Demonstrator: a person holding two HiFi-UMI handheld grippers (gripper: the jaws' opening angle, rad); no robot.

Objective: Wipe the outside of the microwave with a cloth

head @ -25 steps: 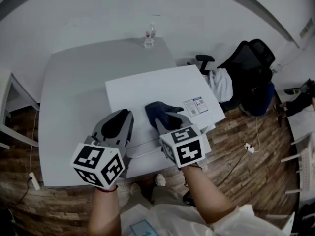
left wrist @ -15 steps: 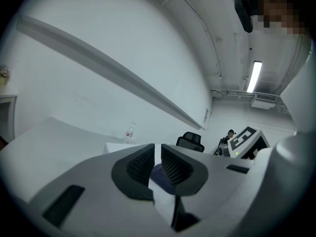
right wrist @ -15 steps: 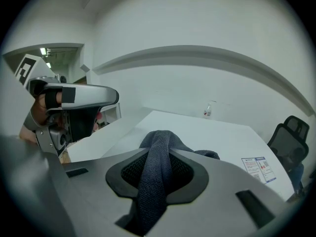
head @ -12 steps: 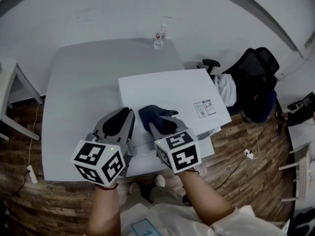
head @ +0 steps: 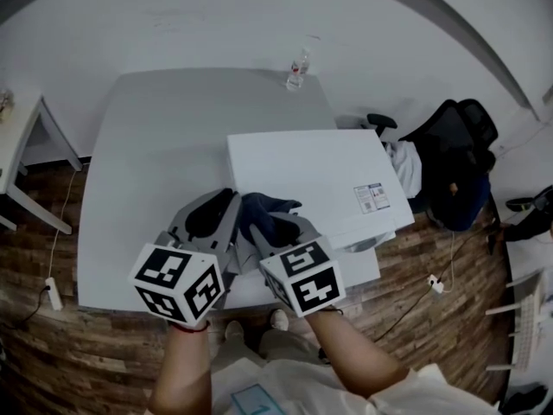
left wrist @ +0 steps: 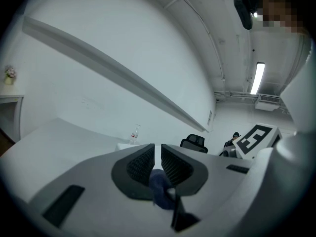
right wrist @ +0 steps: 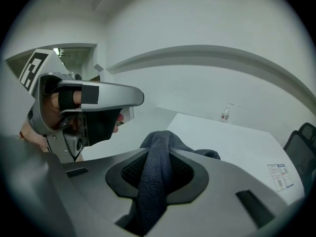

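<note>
Head view, left to right: a white side desk [head: 19,132] stands at the far left edge, with a power strip [head: 47,294] on the wood floor below it. The gray table [head: 147,162] fills the middle.

At the table's near edge, the left gripper [head: 225,204] points forward, just beside the near left corner of the white microwave [head: 311,171]. The left gripper view shows its jaws drawn to a thin slit. A small tuft of dark blue fabric, the same colour as the cloth, is caught low in that slit.

The dark blue cloth [head: 268,207] lies bunched on the near left corner of the microwave's top, touching the left gripper's tip.

The right gripper [head: 270,227] sits just right of the left one, their marker cubes close together. In the right gripper view, its jaws are clamped on a thick fold of the cloth, which runs down through them and spills over their tips.

Further right, the microwave top is bare except for a printed label [head: 372,197] near its right edge. A clear water bottle [head: 298,67] stands upright at the table's far edge, well apart from the microwave. A black office chair [head: 458,145] draped with fabric sits off the table to the right.
</note>
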